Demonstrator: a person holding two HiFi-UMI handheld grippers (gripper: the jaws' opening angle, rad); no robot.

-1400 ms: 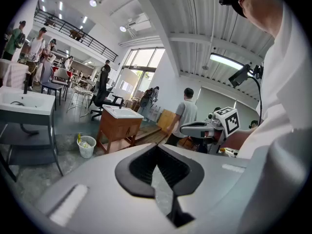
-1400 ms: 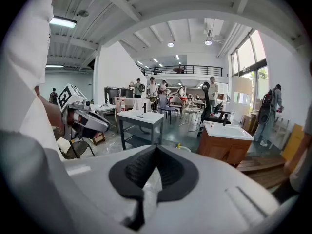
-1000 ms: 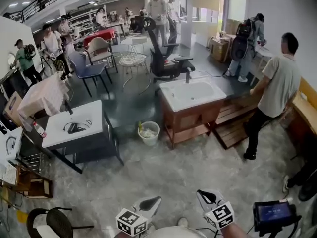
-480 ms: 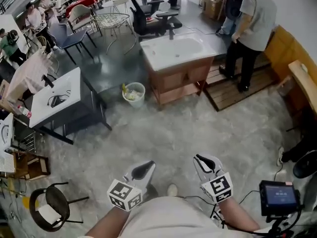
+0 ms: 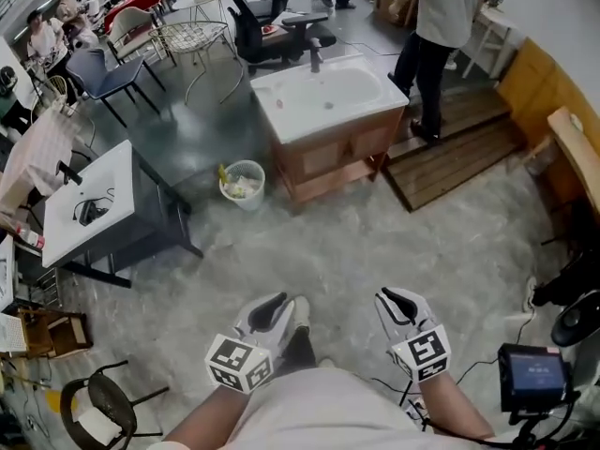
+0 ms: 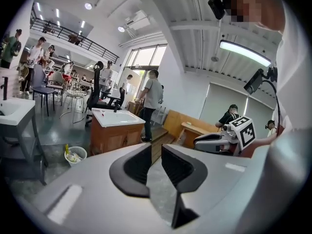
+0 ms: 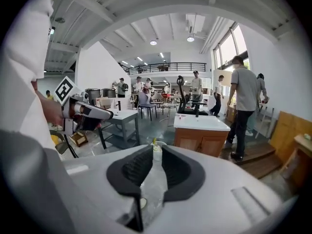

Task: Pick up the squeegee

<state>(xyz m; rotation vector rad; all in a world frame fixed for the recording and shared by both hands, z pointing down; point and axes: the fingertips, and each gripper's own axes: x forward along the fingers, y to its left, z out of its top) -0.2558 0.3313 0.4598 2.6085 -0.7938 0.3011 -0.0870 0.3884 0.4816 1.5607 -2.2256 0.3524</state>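
I cannot make out a squeegee in any view. My left gripper (image 5: pixel 272 309) is held low over the bare concrete floor, in front of my body. Its jaws are opening, and in the left gripper view (image 6: pixel 156 147) only floor shows in the narrow gap. My right gripper (image 5: pixel 398 300) hangs beside it at the same height. The dark pads (image 7: pixel 180 167) of the right gripper (image 7: pixel 157 150) stand slightly apart with nothing between them. Both grippers point toward the white basin on the wooden cabinet (image 5: pixel 281 125) ahead.
A small waste bin (image 5: pixel 242 180) stands left of the cabinet. A person (image 5: pixel 436 26) stands on the wooden platform (image 5: pixel 450 157) to its right. A grey table with a basin (image 5: pixel 122 181) is at the left. A black chair (image 5: pixel 103 411) and a screen device (image 5: pixel 537 375) flank me.
I have walked closer to the wooden basin cabinet, with both grippers carried forward. The person next to it has stepped further back along the platform.
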